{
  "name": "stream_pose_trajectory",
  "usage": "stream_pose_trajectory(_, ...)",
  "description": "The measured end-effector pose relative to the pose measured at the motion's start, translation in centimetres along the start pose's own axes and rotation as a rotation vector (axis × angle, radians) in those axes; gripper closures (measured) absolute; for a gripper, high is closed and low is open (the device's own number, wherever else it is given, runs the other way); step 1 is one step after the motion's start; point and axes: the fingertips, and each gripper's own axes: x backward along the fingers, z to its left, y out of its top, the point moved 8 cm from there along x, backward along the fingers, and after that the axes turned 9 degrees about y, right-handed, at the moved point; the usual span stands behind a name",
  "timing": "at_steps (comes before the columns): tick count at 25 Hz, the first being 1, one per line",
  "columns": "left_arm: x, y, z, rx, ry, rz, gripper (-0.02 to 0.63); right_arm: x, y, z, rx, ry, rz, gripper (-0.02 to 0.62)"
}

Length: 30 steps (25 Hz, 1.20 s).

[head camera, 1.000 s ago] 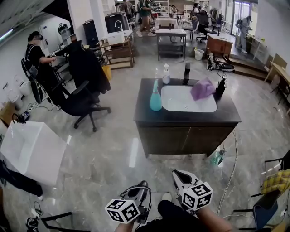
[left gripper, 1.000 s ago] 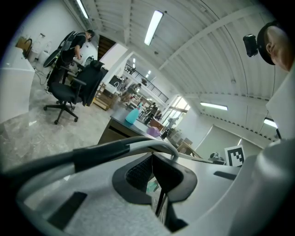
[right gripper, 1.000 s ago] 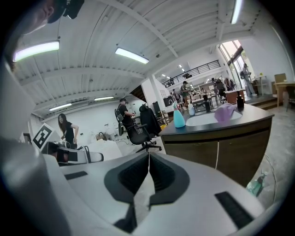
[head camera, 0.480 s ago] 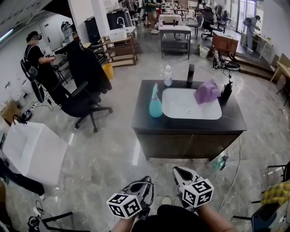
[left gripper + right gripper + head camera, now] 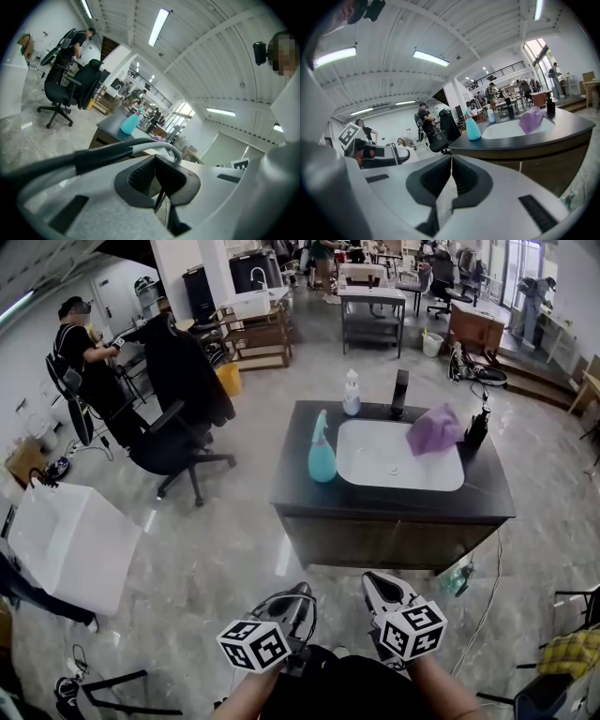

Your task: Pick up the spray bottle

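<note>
On the dark bench [image 5: 375, 504], just left of the white sink [image 5: 398, 457], the teal spray bottle [image 5: 322, 452] stands upright near the edge, probably parked there for easy reach. Purple cloth [image 5: 433, 430] drapes the sink's far right corner.

Left gripper [image 5: 298, 594] and right gripper [image 5: 379, 581] sit low by the body, well apart from the bench. Both pairs of jaws are pressed together with nothing between them. I judge this to be the approach stage.

Head view gives the layout. Right gripper view shows the bottle side-on. Left gripper view has a cable [image 5: 117, 153] lying across it.
</note>
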Motion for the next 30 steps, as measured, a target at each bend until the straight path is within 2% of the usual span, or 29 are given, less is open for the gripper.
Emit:
stream_pose_trajectory(7, -1.1, 0.9, 0.1, -0.011, 0.014, -0.019, 0.598, -0.5, 0.1, -1.4, -0.013, -0.027, -0.001, 0.588)
stream_pose_trajectory(12, -1.8, 1.5, 0.1, -0.019, 0.04, -0.036, 0.598, -1.0, 0.9, -1.3, 0.002, -0.011, -0.014, 0.588)
stream_pose_trajectory(25, -7.0, 4.0, 2.0, -0.018, 0.007, 0.006, 0.598, -5.2, 2.8, -3.9, 0.002, -0.038, -0.004, 0.588)
stream_pose_trajectory(30, -9.4, 6.4, 3.1, -0.065, 0.003, 0.009, 0.598, -8.1, 4.3, -5.0, 0.003, -0.038, -0.002, 0.588)
